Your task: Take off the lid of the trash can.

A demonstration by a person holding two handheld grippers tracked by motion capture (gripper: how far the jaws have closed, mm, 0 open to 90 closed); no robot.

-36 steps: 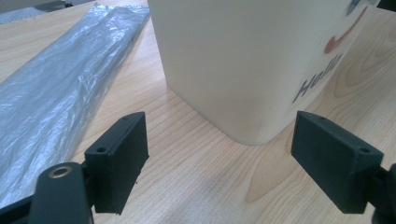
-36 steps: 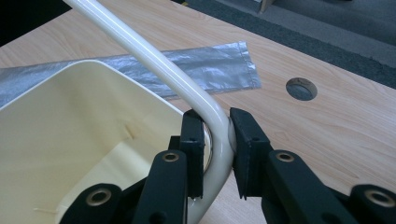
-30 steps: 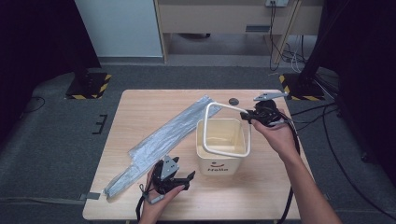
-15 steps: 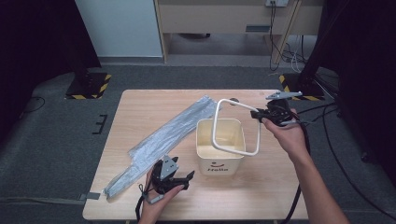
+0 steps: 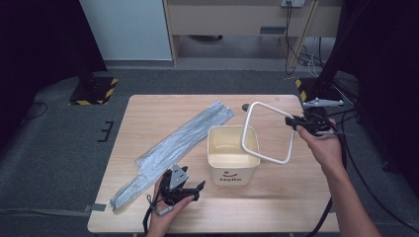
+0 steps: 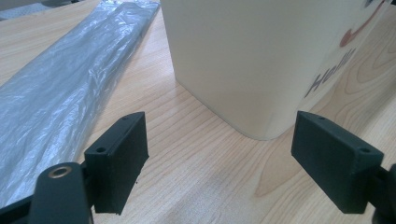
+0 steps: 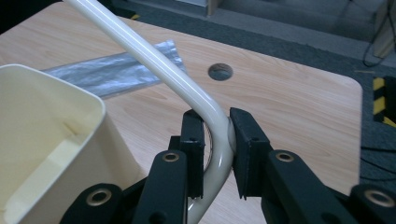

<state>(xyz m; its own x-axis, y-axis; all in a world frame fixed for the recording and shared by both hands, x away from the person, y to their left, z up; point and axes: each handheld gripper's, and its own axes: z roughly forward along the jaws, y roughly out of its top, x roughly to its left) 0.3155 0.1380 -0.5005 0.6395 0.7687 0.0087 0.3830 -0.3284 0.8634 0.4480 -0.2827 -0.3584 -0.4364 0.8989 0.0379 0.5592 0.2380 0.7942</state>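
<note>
Presently we list: right tongs (image 5: 291,121) clamped on white frame (image 5: 257,154) beside cream bin (image 5: 232,163); left tongs (image 5: 195,190) wide apart, empty, on surface (image 5: 148,113).

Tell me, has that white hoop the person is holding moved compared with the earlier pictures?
Yes. The white hoop, clamped in the right gripper, has swung rightward off the bin toward the table's right edge; the bin has stayed put.

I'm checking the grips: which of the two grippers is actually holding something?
The right gripper: its jaws pinch a corner of the white ring beside the bin. The left gripper stands open on nothing.
</note>
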